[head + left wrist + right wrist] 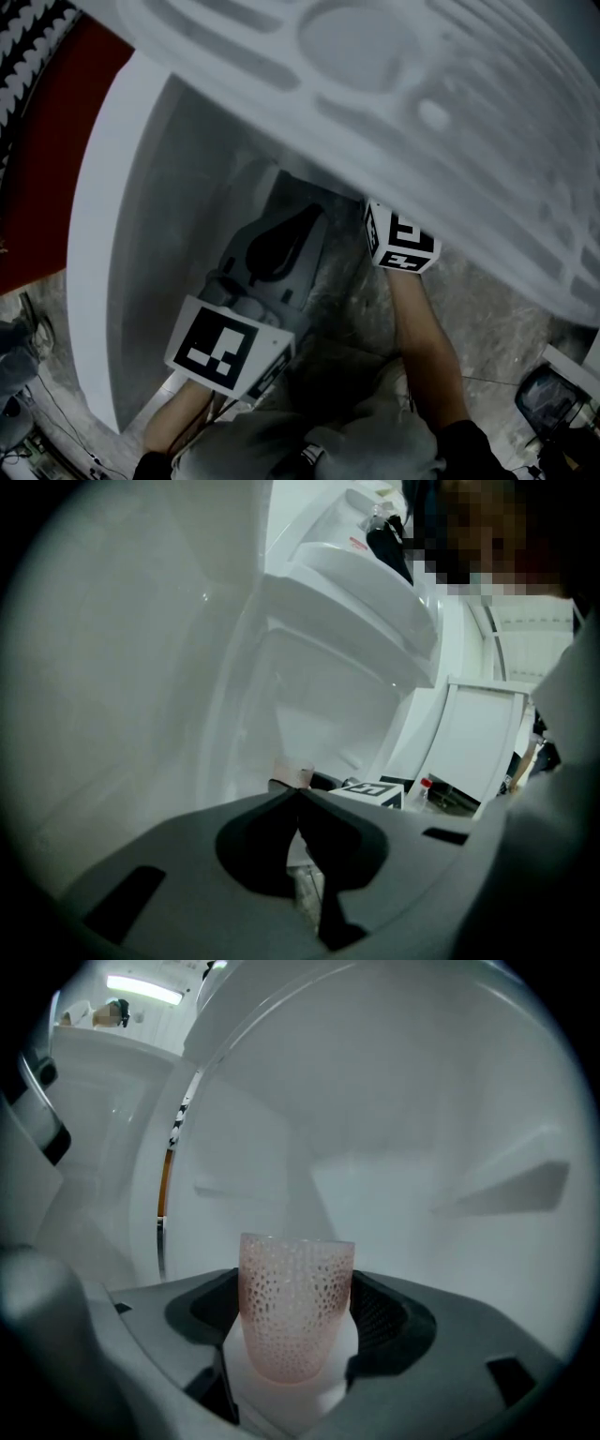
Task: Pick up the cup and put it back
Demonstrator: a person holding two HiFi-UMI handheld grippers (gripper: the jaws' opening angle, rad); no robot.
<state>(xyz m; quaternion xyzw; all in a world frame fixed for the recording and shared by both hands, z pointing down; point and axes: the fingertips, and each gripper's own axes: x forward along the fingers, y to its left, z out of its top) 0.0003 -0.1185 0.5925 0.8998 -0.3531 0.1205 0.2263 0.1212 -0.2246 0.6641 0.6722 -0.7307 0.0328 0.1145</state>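
Observation:
A pink, dimpled, translucent cup (pixel 296 1288) stands upright between the jaws of my right gripper (pixel 294 1335), whose dark pads press on both its sides, over a white surface inside a white compartment. In the head view only the right gripper's marker cube (pixel 401 241) shows; its jaws and the cup are hidden under a white moulded panel (pixel 422 94). My left gripper (pixel 274 246) is held lower left of it, jaws closed together and empty. From the left gripper view the jaw tips (pixel 300 795) meet, with the cup (pixel 292 775) just beyond them.
White curved walls (pixel 112 281) close in the space on the left. A red surface (pixel 47 169) lies outside at far left. A small red-capped bottle (pixel 424 789) and a white door panel (pixel 483 742) stand at right. Cables (pixel 37 422) trail on the floor.

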